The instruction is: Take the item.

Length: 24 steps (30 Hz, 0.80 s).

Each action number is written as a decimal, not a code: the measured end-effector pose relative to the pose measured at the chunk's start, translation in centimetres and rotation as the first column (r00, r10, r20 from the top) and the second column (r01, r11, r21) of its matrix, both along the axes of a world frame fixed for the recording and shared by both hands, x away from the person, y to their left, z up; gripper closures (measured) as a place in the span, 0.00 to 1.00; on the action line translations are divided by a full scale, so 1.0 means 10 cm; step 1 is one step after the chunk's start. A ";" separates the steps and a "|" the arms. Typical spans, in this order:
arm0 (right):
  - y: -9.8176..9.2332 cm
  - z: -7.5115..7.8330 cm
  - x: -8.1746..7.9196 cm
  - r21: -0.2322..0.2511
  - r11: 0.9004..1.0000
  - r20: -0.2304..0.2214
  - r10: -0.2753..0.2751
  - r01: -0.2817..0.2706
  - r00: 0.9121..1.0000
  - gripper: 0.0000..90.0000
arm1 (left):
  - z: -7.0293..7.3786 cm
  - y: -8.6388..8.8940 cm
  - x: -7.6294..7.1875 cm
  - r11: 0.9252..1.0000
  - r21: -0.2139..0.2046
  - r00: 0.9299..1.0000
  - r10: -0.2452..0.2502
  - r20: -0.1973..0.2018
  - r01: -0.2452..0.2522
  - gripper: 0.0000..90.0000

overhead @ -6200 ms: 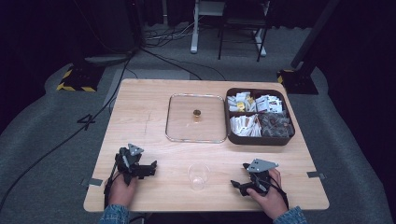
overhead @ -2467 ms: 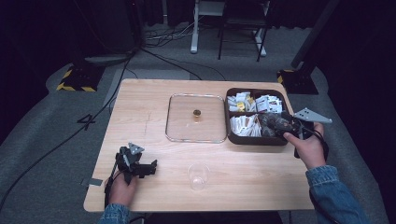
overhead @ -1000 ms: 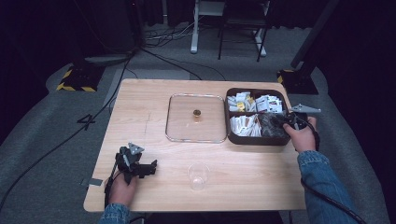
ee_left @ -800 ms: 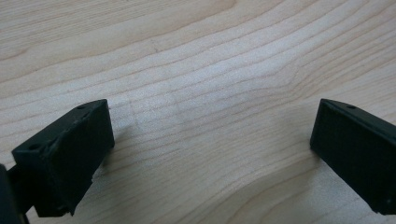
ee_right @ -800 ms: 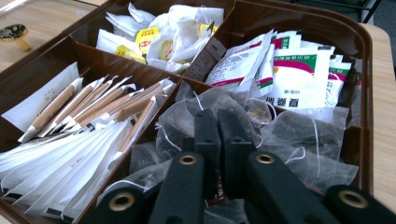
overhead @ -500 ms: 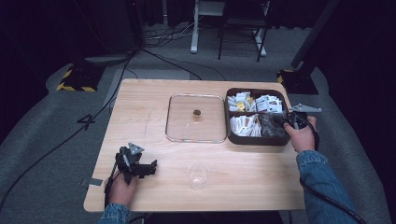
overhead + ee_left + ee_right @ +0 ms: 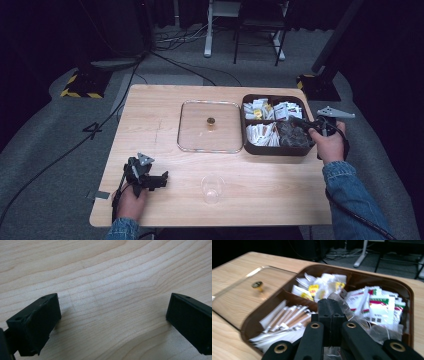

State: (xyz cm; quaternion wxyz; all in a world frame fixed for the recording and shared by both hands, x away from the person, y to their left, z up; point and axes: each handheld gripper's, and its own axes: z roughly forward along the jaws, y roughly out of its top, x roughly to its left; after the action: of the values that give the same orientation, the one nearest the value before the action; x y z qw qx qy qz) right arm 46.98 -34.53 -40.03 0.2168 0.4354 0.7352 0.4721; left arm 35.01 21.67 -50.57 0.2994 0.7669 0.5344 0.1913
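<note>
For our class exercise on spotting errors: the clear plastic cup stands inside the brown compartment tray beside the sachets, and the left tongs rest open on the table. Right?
Not quite: the clear plastic cup stands on the bare wooden table, well outside the brown compartment tray, as the high view shows. The left tongs do rest open on the table.

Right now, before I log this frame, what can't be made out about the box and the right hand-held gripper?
- Right hand-held gripper: jaws closed on a clear packet; its contents are blurred in the right gripper view.
- Packet labels: blurred there, too small in the high view.
- Box near-right compartment: hidden by the jaws in the right gripper view.
</note>
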 end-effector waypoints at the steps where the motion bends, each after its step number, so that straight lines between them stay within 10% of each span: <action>1: 0.01 0.03 -0.02 0.007 1.000 0.004 0.008 -0.008 1.000 1.00 | 0.00 0.00 0.00 1.000 0.000 1.000 0.000 0.000 0.000 0.00; 14: 0.29 0.32 -0.29 0.063 0.984 0.064 0.162 -0.166 0.985 1.00 | 0.00 0.00 0.00 1.000 0.000 1.000 0.000 -0.001 0.000 0.00; 24: 0.63 0.48 -0.53 0.094 0.953 0.077 0.282 -0.288 0.956 1.00 | 0.00 0.00 0.00 1.000 0.002 1.000 -0.002 -0.002 0.002 0.00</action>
State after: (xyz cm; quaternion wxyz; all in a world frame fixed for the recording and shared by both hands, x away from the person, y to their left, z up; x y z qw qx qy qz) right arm 41.69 -28.24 -35.24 0.1462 0.3205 0.7575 0.5497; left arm 34.96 21.68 -50.56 0.2982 0.7679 0.5339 0.1908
